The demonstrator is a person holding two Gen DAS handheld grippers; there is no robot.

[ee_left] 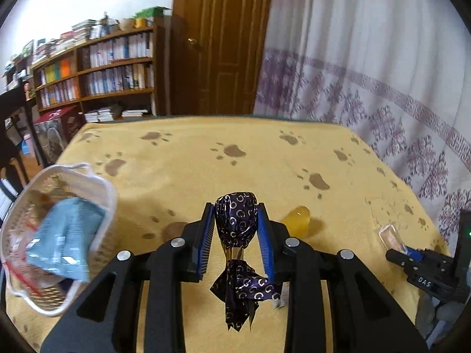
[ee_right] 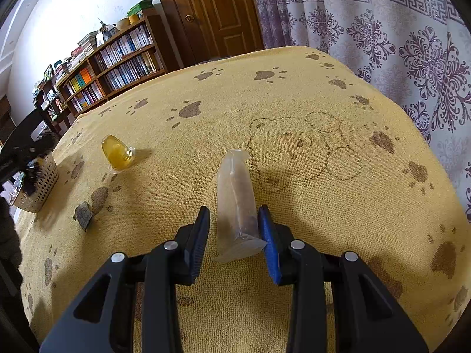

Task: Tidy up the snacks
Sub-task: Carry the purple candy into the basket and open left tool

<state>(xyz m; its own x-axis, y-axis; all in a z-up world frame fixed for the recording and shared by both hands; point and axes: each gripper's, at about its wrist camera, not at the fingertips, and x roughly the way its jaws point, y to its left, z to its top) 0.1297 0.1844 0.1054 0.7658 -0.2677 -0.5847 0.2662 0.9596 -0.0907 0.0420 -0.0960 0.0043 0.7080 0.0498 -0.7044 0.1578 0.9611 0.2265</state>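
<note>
Two grippers were in view, one per camera. The left gripper [ee_left: 235, 223] was clamped on a purple foil-wrapped candy [ee_left: 235, 220], its blue pads pressed against both sides of the rounded head. The candy's long axis ran along the fingers, head pointing away from the camera and the twisted foil tail [ee_left: 244, 294] trailing back toward it, lifted above the yellow paw-print cloth [ee_left: 235, 153].

One white perforated basket [ee_left: 100, 188] sat at the left edge of the cloth, partly cut off by the frame. Its contents were blurred: a light blue packet [ee_left: 64, 235] could be made out on top, and red-trimmed wrappers beneath it could not be identified or counted.

The right gripper [ee_right: 235, 232] stood apart around a clear plastic packet [ee_right: 235, 200] holding something brown. The right pad touched the packet's near end, while a gap showed at the left pad, so it was not gripped. The packet lay on the cloth with its long axis pointing away from the camera, leaning slightly left at the far end.

One yellow jelly cup [ee_right: 116, 153] lay on its side well to the left of the packet. One small dark wrapped piece [ee_right: 84, 214] lay near the basket; its markings were too small to read. In the right wrist view the basket was half hidden behind the blurred left gripper.
</note>
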